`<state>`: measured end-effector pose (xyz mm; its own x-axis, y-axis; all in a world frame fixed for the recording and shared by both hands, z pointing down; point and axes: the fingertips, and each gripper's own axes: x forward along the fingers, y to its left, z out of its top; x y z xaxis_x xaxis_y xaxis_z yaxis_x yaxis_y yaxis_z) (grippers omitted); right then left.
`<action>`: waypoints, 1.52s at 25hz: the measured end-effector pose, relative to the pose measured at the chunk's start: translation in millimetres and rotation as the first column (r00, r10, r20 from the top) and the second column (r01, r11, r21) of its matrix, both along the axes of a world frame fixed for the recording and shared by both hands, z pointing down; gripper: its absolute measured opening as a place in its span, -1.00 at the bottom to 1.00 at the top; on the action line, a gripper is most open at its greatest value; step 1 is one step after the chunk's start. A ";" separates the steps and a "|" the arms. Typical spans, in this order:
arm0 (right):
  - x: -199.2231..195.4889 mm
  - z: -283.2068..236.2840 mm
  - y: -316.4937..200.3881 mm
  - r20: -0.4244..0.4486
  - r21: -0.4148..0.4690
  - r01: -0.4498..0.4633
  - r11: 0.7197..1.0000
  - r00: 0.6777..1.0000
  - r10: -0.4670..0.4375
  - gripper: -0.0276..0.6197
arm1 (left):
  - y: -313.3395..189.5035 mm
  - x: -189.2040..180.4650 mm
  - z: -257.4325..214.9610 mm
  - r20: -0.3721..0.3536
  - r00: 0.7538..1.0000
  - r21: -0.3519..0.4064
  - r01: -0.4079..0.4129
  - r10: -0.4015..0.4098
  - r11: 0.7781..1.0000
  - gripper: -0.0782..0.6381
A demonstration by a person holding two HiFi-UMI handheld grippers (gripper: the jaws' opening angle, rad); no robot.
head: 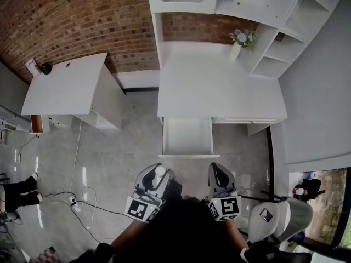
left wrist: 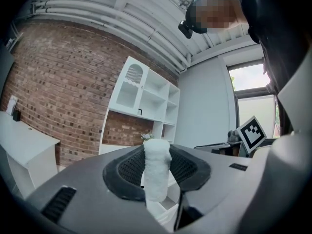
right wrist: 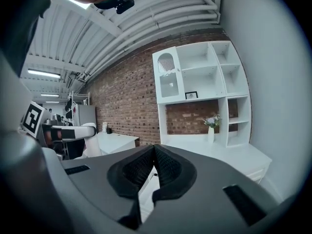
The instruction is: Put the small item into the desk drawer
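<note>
Drawer [head: 186, 137] of the white desk [head: 211, 86] stands pulled open toward the near side. Left gripper [head: 155, 181] is near of it, a bit left, with its fingers pinching a small white fuzzy item [left wrist: 156, 172] upright between the pads. The item is still outside the drawer. Right gripper [head: 219, 178] is just right of the left one, fingers pressed together and empty. Vase of flowers [head: 240, 41] stands at the desk's far right. Second white table [head: 66, 86] at far left.

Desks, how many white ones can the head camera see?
2. The left desk stands by the brick wall. The middle desk sits under the shelves, with its drawer pulled open. More desks could be out of view.
</note>
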<state>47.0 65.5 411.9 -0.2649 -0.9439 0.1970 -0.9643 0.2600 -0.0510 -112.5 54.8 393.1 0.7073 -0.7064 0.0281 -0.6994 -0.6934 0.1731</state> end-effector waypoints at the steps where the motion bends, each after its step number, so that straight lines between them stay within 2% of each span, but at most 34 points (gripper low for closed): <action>1: -3.5 -1.7 -9.2 -0.002 0.001 -0.005 1.000 1.000 0.005 -0.88 | -10.6 -2.8 -0.7 0.002 1.000 0.003 -0.010 0.010 1.000 -0.38; 6: -9.7 -1.5 -51.3 -0.009 -0.012 -0.033 0.999 0.999 0.032 -0.87 | -59.0 -12.6 3.9 0.045 0.999 0.031 -0.030 0.029 0.999 -0.38; 11: -10.2 2.2 -79.3 -0.016 -0.030 -0.024 0.999 1.000 0.024 -0.88 | -88.2 -13.2 3.0 0.025 1.000 0.008 -0.012 0.011 1.000 -0.38; 14: -5.5 8.9 -99.0 -0.018 -0.032 -0.006 0.999 1.000 0.005 -0.88 | -103.1 -6.7 10.6 0.039 0.999 0.005 -0.012 0.012 1.000 -0.38; 24: 18.9 11.3 -158.1 0.004 -0.011 0.088 0.996 0.996 -0.088 -0.88 | -145.1 37.8 33.0 0.205 0.978 0.010 -0.039 0.036 0.999 -0.38; 32: 46.7 13.8 -191.0 0.016 -0.018 0.122 0.992 0.992 -0.122 -0.87 | -176.0 78.9 83.4 0.345 0.931 -0.087 -0.098 0.122 0.991 -0.38; 38: 67.7 30.3 -202.0 0.040 -0.052 0.134 0.990 0.990 -0.132 -0.87 | -182.9 114.2 135.2 0.441 0.871 -0.164 -0.159 0.217 0.974 -0.38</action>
<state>114.7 -136.6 442.2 -0.3951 -0.8881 0.2349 -0.9187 0.3815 -0.1026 1.7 -128.2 528.3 0.7154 -0.5325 0.4524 -0.5793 -0.8140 -0.0422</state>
